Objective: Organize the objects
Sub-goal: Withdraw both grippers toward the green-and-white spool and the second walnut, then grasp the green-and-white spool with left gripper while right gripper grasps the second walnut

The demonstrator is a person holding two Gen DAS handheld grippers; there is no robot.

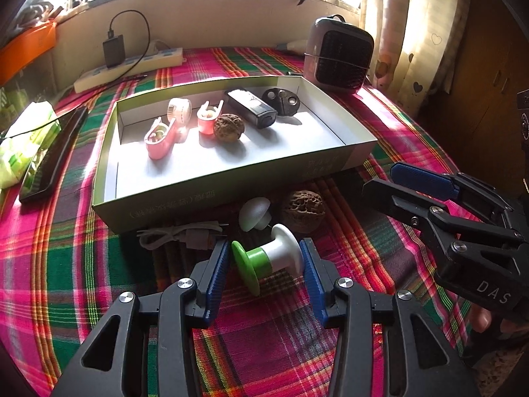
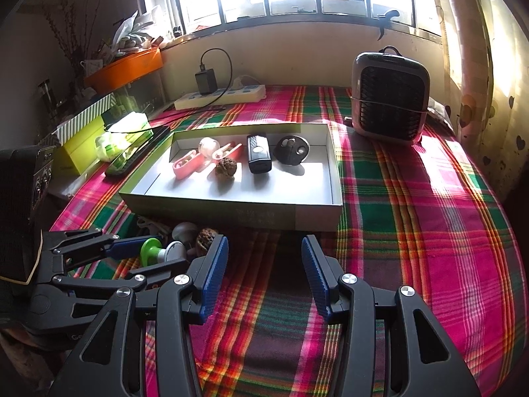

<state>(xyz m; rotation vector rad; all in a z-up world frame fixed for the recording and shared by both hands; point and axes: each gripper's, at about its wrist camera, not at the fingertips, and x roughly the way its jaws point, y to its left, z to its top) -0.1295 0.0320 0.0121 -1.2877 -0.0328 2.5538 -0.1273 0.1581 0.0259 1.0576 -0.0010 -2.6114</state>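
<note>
A green-and-white spool (image 1: pixel 267 259) lies on the plaid cloth between the blue pads of my left gripper (image 1: pixel 266 259). The pads stand close to its two end discs and do not press on them. Just beyond it lie a white mushroom-shaped knob (image 1: pixel 254 211), a walnut (image 1: pixel 302 210) and a grey cable (image 1: pixel 178 236). Behind those stands the shallow cardboard box (image 1: pixel 231 187), which holds pink clips (image 1: pixel 160 139), another walnut (image 1: pixel 228 127), a black device (image 1: pixel 253 107) and a dark round piece (image 1: pixel 281 101). My right gripper (image 2: pixel 264 264) hovers open over bare cloth to the right, with nothing between its fingers.
A small fan heater (image 1: pixel 340 56) stands at the back right, and a power strip (image 1: pixel 132 69) with a charger runs along the back wall. A black phone (image 1: pixel 53 158) and a green tissue pack (image 1: pixel 23 145) lie left of the box. Curtains hang at the right.
</note>
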